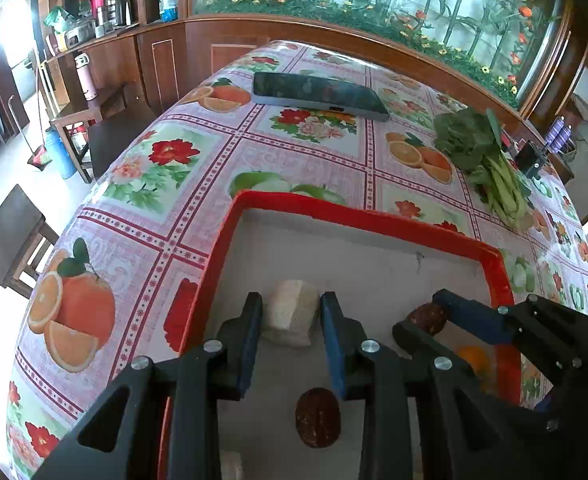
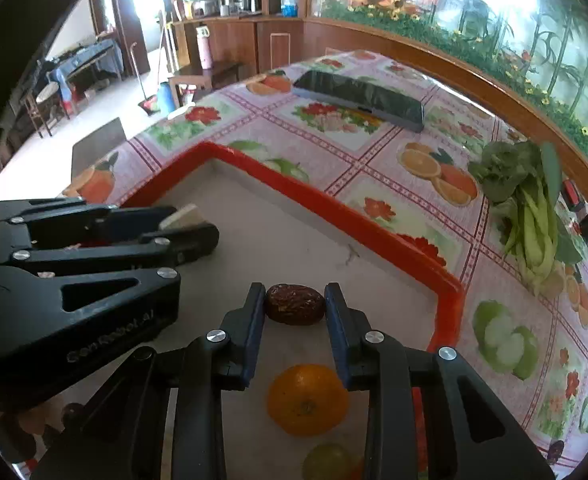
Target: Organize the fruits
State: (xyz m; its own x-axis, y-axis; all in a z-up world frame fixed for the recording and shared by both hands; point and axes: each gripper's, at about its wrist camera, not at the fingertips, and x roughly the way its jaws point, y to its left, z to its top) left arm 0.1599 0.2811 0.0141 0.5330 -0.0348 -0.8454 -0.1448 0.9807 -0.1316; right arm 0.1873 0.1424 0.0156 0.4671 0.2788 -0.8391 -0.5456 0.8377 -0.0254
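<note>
A: Tray (image 1: pixel 357 220) status? Left to right.
B: Red-rimmed, sat on the table (image 1: pixel 166 216) with the fruit-print cloth. Left hand-held gripper (image 1: pixel 292 316) was over its left part, fingers on either side of a pale white chunk (image 1: pixel 292 312). Looked clamped on it, jaws narrow.
A: Anything below it?
B: One brown date (image 1: pixel 317 417) lay loose on the tray floor, nearer the camera.
A: Right side?
B: Right hand-held gripper (image 2: pixel 295 304) was pinching a second brown date (image 2: pixel 294 304), pads touching both ends. Orange (image 2: pixel 307 399) sat on the tray just under that gripper, a greenish fruit (image 2: pixel 327 460) below it, partly hidden.
A: Off the tray?
B: Dark phone (image 2: pixel 359 96) lay at the far end of the table. Leafy greens (image 2: pixel 529 208) lay to the right, well apart from the tray.
</note>
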